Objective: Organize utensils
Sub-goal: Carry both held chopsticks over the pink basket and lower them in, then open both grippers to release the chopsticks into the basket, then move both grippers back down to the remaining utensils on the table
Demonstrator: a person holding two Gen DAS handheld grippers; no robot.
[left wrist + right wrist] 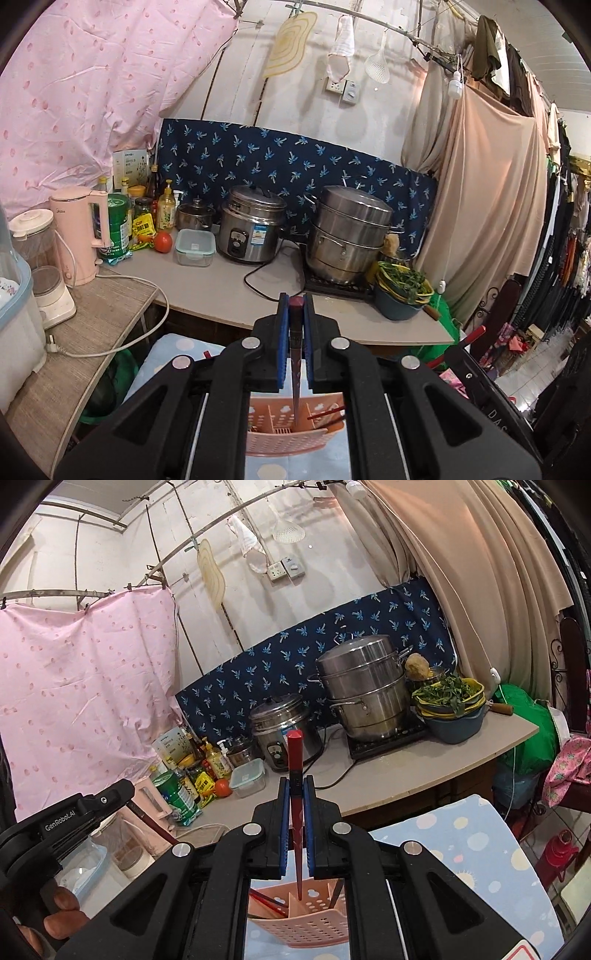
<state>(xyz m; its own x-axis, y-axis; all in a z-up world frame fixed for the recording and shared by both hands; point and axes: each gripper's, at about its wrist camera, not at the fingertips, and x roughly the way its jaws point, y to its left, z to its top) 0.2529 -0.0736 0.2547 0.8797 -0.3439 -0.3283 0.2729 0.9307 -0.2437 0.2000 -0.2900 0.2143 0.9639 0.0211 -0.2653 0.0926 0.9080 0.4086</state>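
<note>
My left gripper (296,306) is shut on a dark red chopstick (295,354) that hangs tip-down over a pink perforated utensil caddy (291,439). My right gripper (296,786) is shut on a bright red chopstick (295,775), its tip pointing down into the same pink caddy (303,923). Red chopsticks (327,412) lie in the caddy's right compartment, and more show in the right wrist view (267,902) at its left side. The caddy stands on a blue spotted cloth (461,849). The left gripper's body (66,819) shows at the right wrist view's left edge.
A grey counter (221,284) holds a rice cooker (251,229), a stacked steel steamer pot (347,236), a bowl of greens (402,295), a pink kettle (81,236), bottles, a tomato (163,242) and a plastic box (195,247). Cords trail over the counter edge.
</note>
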